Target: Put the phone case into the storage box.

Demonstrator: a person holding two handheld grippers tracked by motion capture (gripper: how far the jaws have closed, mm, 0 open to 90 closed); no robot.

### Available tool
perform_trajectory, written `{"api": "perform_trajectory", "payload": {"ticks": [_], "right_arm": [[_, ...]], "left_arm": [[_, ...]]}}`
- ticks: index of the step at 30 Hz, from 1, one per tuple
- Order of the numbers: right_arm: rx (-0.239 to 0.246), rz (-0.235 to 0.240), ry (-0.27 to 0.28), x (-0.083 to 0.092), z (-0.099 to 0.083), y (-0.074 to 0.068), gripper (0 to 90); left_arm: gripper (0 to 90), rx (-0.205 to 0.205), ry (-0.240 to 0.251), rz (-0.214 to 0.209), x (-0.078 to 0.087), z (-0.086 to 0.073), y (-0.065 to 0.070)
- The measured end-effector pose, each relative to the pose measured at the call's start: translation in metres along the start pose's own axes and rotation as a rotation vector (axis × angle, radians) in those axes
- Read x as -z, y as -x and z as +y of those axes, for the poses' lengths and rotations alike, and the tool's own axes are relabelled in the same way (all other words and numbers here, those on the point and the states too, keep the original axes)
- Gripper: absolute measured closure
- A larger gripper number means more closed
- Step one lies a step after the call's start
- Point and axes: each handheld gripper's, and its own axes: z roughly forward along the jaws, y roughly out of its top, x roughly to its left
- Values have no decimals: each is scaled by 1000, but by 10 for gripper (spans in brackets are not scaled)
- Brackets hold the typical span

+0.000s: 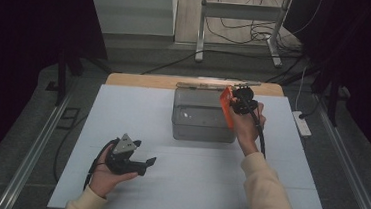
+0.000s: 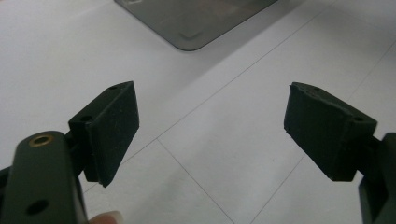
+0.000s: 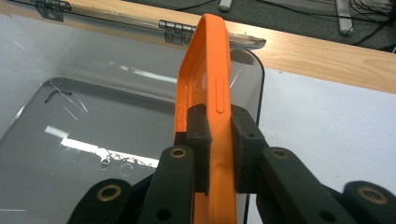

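- The orange case (image 3: 210,93) is clamped edge-on between the pads of the right claw (image 3: 218,140), which is closed tight on its narrow rim.
- The case stands nearly upright, held over the right end of the box (image 1: 203,117); in the high view the case (image 1: 226,105) sits at the box's right wall, tilted slightly.
- In the right claw view the case rises above the box's open, see-through inside, with the box's hinged lid (image 3: 116,21) laid back behind it.
- The right claw (image 1: 237,104) is just right of the box, gripped by a hand (image 1: 248,127) in a cream sleeve.
- The left claw (image 1: 145,162) rests well in front of the box and to its left, low over the white tabletop (image 1: 277,182).
- The left claw (image 2: 212,130) has its jaws spread wide with nothing between them; a corner of the box (image 2: 196,23) lies ahead of it.
- A wooden edge (image 1: 140,80) runs behind the box, at the tabletop's far side.
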Motion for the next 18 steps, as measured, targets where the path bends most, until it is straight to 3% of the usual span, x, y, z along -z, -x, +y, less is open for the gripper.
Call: {"api": "perform_trajectory", "payload": {"ticks": [18], "right_arm": [[-2,-16,-28,-4,-3,0,795]], "left_arm": [[181,1,1,-1,0,0,0]]}}
